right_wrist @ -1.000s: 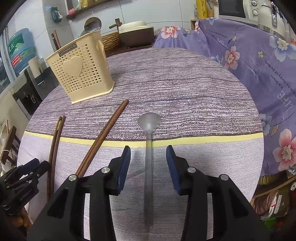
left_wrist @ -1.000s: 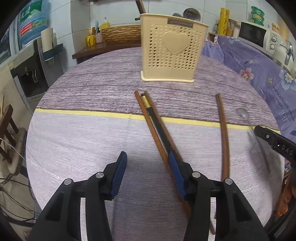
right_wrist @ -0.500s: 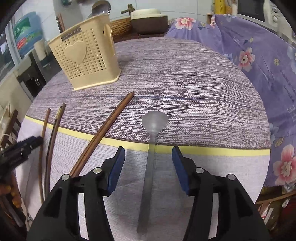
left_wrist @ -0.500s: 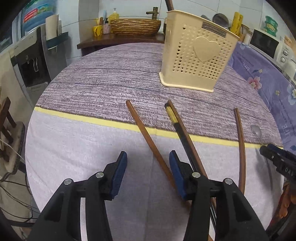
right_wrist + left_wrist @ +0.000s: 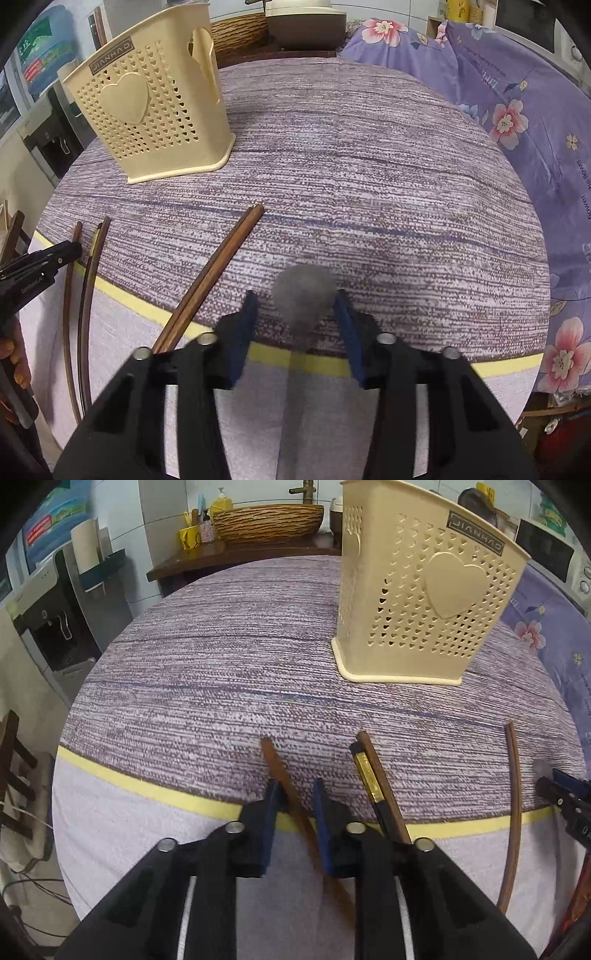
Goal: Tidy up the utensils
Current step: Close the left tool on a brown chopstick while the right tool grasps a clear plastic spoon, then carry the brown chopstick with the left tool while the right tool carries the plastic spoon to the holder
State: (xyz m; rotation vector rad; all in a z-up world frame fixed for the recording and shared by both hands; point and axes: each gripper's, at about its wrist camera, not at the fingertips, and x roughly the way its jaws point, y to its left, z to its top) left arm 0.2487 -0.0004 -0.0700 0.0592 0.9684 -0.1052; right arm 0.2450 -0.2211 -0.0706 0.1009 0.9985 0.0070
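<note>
The left gripper (image 5: 295,805) was closing on a single brown chopstick (image 5: 275,762), which ran between its blue pads (image 5: 271,812); the gap was narrow and the pads looked at or very near contact, close behind the stick's far tip. The right gripper (image 5: 295,328) was also closing, its jaws moderately apart around the grey spoon (image 5: 304,295); the pads stood clear of the spoon on both sides, so nothing was held there.

Judgement on the step: the left grasp sat near one end of a long, thin stick, so a firm, square pinch would be needed before lifting, or the stick may swing or slip. The right gripper would do better on the spoon's narrow handle than across the bowl, which is wide and rounded.

On the table (image 5: 221,686) a second pair of chopsticks (image 5: 376,786) lay just right of the left gripper, a further stick (image 5: 515,812) well to the right, and the cream holder (image 5: 424,602) stood upright beyond them, with no utensil yet visible in it.

Against the earlier frames, the left gripper had shifted from beside the chopsticks, jaws wide, to straddling one stick and narrowing. The right gripper had advanced from the spoon's handle to its bowl.
</note>
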